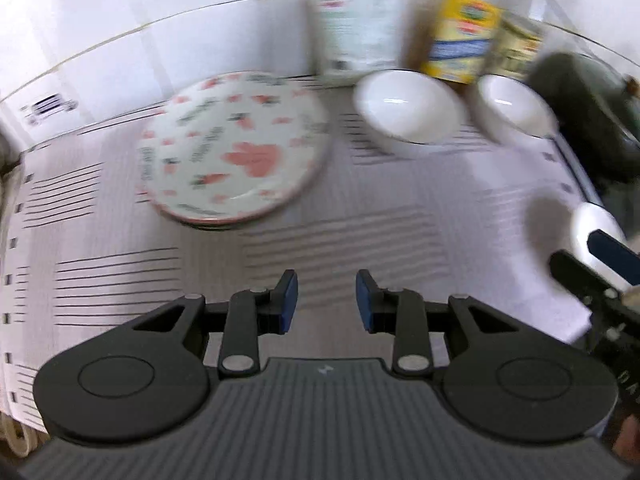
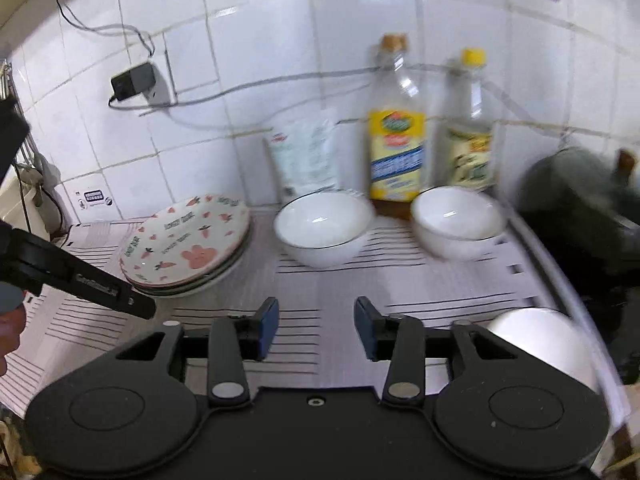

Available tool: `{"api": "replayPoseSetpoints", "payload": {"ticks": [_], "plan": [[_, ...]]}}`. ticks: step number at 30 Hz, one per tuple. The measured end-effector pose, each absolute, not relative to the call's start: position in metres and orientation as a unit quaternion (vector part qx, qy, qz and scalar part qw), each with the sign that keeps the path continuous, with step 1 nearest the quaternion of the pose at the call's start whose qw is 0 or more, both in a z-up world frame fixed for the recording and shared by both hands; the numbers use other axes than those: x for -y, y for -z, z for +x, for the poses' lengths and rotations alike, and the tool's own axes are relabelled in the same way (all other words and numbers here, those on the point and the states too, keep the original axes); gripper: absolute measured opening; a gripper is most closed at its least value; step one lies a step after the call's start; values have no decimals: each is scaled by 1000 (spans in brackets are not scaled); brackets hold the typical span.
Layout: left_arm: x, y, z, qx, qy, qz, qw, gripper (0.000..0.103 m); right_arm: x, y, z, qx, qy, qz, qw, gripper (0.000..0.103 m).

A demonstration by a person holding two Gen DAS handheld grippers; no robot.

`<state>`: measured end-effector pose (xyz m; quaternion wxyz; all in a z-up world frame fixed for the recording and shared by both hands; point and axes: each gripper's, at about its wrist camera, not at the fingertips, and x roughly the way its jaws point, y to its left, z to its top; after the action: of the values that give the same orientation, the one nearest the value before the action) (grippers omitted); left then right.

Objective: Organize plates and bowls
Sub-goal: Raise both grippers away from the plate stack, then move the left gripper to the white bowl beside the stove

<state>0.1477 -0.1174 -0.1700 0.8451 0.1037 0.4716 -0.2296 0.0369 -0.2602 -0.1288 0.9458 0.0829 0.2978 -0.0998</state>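
1. While both views blur, left gripper (image 1: pixel 327 300) and right gripper (image 2: pixel 316 328) stand part open, nothing between the jaws.
2. Plate stack (image 2: pixel 188 240) near the mat's (image 2: pixel 328 320) back-left corner.
3. Two white bowls (image 2: pixel 324 228) (image 2: pixel 458 218) along its back edge.
4. Third bowl (image 2: pixel 548 340), probably upside down, at the right edge.

Left wrist view: mounted behind its own jaws, tilted steeply down at the striped worktop (image 1: pixel 360 216), fairly close, tiled wall only at the top edge. Right wrist view: shallower tilt, set further back, taking in much more tiled wall (image 2: pixel 248 80). Shared by both: stack of patterned plates (image 1: pixel 236 144) (image 2: pixel 188 240), two white bowls (image 1: pixel 408 108) (image 2: pixel 324 228), two bottles (image 1: pixel 464 36) (image 2: pixel 396 140).
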Motion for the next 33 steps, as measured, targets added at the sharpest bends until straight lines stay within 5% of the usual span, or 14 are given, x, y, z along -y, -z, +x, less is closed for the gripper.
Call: {"api": "replayPoseSetpoints", "payload": {"ticks": [12,16,24,33], "plan": [[195,159,80,-463,307,106,824,63,300,124,-65,-289,182,63,938,75],[213,164,73,-464,323,95,819,69,311,144,-78,-294,204,68,931,91],[255,182,72,-458,341,118,813,88,327,183,-77,-298,215,81,926,99],[309,228,82,-482,340,143,795,90,356,236,-43,-312,200,70,926,103]]}}
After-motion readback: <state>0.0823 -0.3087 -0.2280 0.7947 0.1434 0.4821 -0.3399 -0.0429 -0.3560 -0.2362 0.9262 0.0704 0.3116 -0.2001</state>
